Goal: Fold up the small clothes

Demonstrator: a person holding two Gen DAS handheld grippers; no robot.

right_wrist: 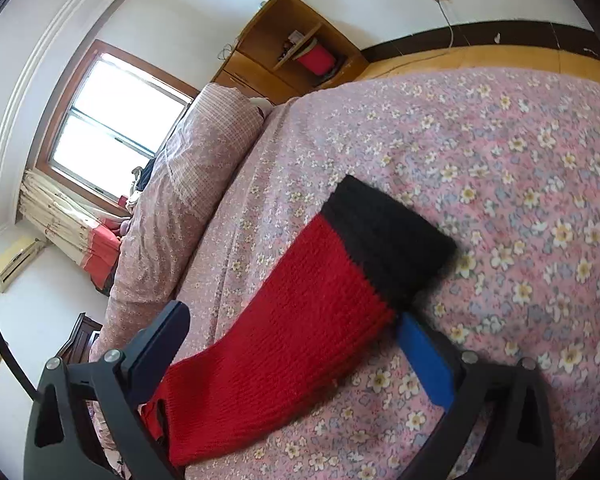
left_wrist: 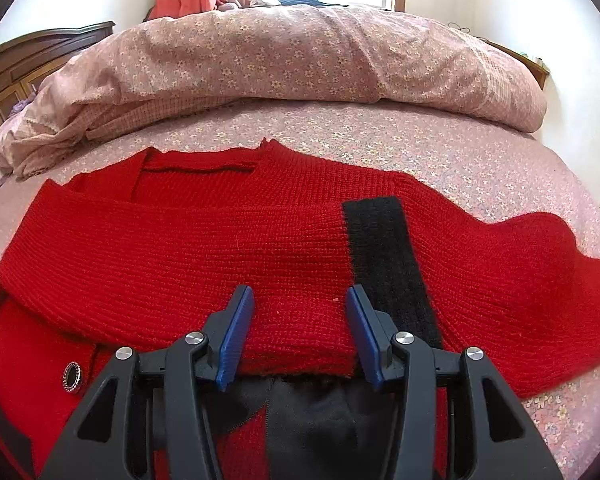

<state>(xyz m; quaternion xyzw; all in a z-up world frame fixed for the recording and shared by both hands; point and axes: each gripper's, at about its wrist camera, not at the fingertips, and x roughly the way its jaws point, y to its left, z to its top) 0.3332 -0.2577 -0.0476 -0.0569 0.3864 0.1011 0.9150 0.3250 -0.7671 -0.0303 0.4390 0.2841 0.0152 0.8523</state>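
A red knitted cardigan (left_wrist: 180, 248) lies flat on the flowered bed sheet (left_wrist: 460, 152). One sleeve is folded across its body and ends in a black cuff (left_wrist: 384, 256). My left gripper (left_wrist: 300, 300) hovers low over that folded sleeve, open, its blue pads (left_wrist: 236, 332) on either side of the red knit without pinching it. In the right wrist view the other sleeve (right_wrist: 300, 320) with its black cuff (right_wrist: 384, 236) stretches over the sheet. My right gripper (right_wrist: 292, 314) is wide open around it; the blue pad (right_wrist: 424, 360) is by the sleeve's edge, the other finger is apart.
A rolled flowered quilt (left_wrist: 280, 60) fills the far side of the bed. A dark wooden headboard (left_wrist: 20, 64) stands at the left. A wooden cabinet (right_wrist: 292, 48) and yellow floor (right_wrist: 480, 58) lie beyond the bed's edge. A window (right_wrist: 116, 120) is behind the quilt.
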